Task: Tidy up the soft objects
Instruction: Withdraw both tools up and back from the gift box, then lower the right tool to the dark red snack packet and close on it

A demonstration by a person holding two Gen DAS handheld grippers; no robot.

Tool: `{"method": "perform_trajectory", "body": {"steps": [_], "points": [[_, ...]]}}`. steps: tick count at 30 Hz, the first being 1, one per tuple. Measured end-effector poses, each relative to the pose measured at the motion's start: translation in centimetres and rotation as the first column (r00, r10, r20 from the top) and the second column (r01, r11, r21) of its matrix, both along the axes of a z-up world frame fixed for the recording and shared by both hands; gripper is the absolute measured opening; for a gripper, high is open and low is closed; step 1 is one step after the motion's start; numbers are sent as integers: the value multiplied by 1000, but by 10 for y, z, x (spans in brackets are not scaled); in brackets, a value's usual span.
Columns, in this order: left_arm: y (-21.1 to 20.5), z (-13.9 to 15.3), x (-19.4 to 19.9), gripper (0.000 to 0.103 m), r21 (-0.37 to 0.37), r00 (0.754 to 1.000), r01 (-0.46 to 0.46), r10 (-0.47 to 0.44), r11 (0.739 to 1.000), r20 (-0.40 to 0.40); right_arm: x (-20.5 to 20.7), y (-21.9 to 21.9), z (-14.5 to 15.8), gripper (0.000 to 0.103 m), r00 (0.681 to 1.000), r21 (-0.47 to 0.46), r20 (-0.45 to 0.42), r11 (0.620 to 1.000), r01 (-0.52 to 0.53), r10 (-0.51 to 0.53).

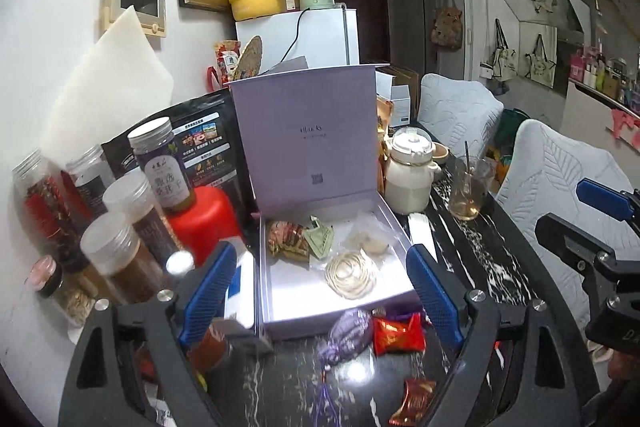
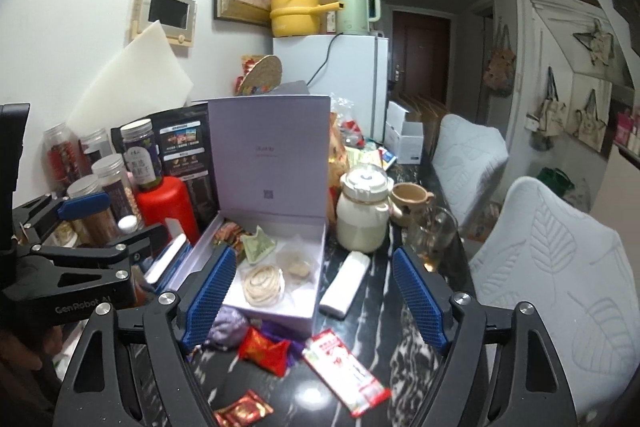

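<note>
Because the lilac box (image 1: pixel 276 291) stands with its lid propped upright against the clutter behind, its tray is open to take the soft things, and four lie in it already: a coil of pale cord (image 1: pixel 351 274), a clear packet (image 1: pixel 370 241), a folded green piece (image 1: pixel 319 235) and a shiny gold-and-red wrapper (image 1: pixel 288 238). The remainder wait on the dark marbled counter (image 1: pixel 488 247) just in front of the box, within easy reach: a purple pouch (image 1: pixel 349 333) with a tasselled cord, a red wrapped packet (image 1: pixel 398 335) touching it, and a smaller red wrapper (image 1: pixel 414 401) nearer the camera.

Both tools appear to be held back from the box, probably to choose the next piece. The left hand-held gripper (image 1: pixel 320 303) has its jaws wide apart with nothing between them; the right hand-held gripper (image 2: pixel 310 301) is likewise spread and empty.

Only the right wrist view shows the long red-and-white sachet (image 2: pixel 346 373) lying slantwise on the counter and the white oblong case (image 2: pixel 345 285) beside the box in full. The left wrist view alone shows the purple pouch's tassel, and gives a squarer look into the tray.
</note>
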State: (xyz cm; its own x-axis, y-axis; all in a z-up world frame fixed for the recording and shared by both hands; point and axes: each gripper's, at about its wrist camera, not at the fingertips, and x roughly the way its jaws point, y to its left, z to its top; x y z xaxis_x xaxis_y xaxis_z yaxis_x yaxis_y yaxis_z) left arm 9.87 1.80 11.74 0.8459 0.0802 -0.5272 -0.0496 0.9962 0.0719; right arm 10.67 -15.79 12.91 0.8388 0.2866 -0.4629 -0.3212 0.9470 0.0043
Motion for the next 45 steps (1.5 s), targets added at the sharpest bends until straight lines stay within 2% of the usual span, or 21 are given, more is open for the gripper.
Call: {"method": "perform_trajectory", "body": {"steps": [5, 15, 21, 29, 38, 45], "points": [[-6, -9, -20, 87, 0, 1000, 26, -26, 1000, -13, -18, -4, -11, 81, 1000, 2, -23, 1000, 7, -7], [-2, -34, -48, 87, -57, 998, 51, -54, 997, -41, -54, -1, -41, 81, 996, 15, -89, 1000, -11, 12], [-2, -52, -58, 87, -42, 995, 70, -73, 997, -64, -68, 5, -61, 81, 993, -4, -122, 1000, -5, 5], [6, -72, -64, 87, -80, 993, 78, -84, 994, -82, -72, 14, -93, 81, 980, 3, -200, 1000, -23, 23], [15, -102, -54, 87, -87, 983, 70, -83, 994, -161, -66, 25, -125, 81, 960, 31, -275, 998, -53, 60], [27, -122, -53, 87, -129, 978, 54, -78, 990, -191, -60, 30, -156, 81, 923, 40, -384, 999, -8, 22]]}}
